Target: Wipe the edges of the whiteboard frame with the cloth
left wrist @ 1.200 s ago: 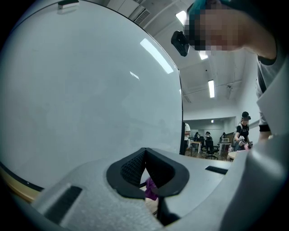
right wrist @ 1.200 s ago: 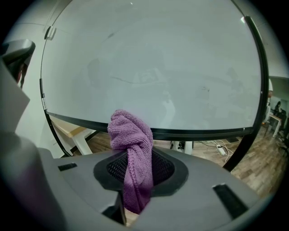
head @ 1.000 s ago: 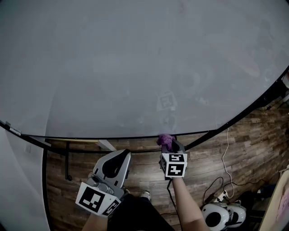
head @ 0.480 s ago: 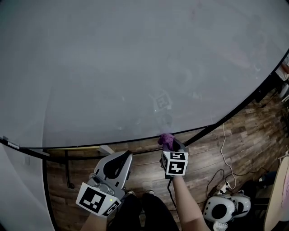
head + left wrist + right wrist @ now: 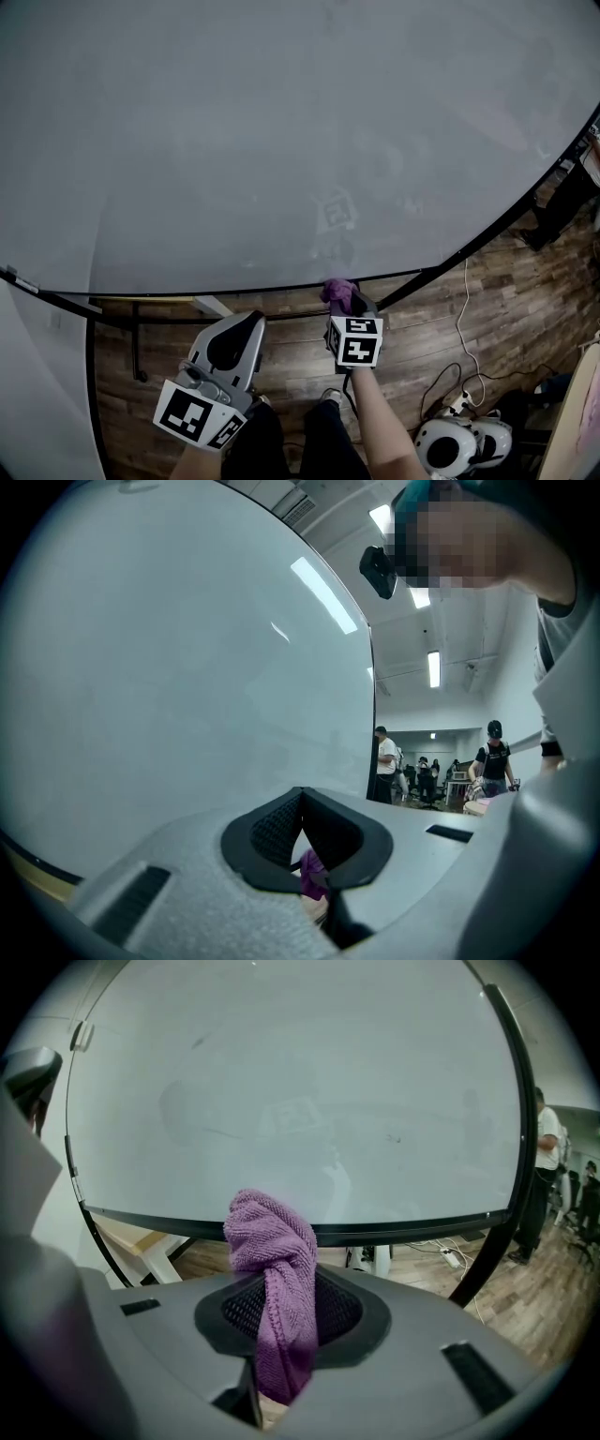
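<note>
The whiteboard (image 5: 281, 141) fills most of the head view, and its black frame (image 5: 403, 276) curves along the bottom. My right gripper (image 5: 343, 298) is shut on a purple cloth (image 5: 338, 290), whose bunched tip touches the bottom frame edge. In the right gripper view the cloth (image 5: 277, 1260) sticks up between the pads of that gripper (image 5: 281, 1312), just in front of the bottom frame bar (image 5: 403, 1227). My left gripper (image 5: 236, 328) hangs below the frame to the left, apart from the board. Its pads (image 5: 272, 827) meet with nothing between them.
Below the board are a wooden floor, a black stand leg (image 5: 136, 337) and a pale wooden piece (image 5: 214, 306). White cable (image 5: 464, 309) and white rounded devices (image 5: 459, 445) lie at bottom right. Several people (image 5: 384, 761) stand beyond the board's right edge.
The right gripper with the cloth has shifted slightly left along the bottom frame edge. The left gripper has dropped a little and stays shut.
</note>
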`<action>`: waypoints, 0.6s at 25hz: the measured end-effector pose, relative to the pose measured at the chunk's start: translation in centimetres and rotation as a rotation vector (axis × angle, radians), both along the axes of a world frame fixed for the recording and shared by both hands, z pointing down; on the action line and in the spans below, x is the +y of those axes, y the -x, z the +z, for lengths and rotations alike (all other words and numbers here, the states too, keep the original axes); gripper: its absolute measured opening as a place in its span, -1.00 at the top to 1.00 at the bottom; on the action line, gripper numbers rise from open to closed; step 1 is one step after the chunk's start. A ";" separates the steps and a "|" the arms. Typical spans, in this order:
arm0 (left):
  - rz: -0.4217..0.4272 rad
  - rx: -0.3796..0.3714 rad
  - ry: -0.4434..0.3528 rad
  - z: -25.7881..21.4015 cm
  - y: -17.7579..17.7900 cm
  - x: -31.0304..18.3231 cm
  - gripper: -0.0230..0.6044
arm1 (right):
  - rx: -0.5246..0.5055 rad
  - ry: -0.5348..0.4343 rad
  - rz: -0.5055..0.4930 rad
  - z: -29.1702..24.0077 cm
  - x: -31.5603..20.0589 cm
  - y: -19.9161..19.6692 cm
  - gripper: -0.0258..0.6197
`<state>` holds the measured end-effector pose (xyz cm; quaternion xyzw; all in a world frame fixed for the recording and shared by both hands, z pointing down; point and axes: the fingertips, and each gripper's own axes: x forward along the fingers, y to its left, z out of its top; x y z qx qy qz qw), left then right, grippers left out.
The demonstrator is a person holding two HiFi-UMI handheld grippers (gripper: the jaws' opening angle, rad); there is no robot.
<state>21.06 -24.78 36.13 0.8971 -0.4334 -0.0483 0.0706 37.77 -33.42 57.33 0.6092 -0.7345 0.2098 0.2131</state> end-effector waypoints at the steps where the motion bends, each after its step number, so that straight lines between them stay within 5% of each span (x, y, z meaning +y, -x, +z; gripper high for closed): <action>1: -0.009 0.003 0.002 0.0 -0.7 0.2 0.87 | -0.001 0.000 -0.011 -0.1 0.0 -0.5 0.63; 15: -0.112 -0.018 0.009 0.1 -7.5 1.0 0.87 | 0.020 -0.008 -0.121 -0.4 -0.5 -6.2 0.63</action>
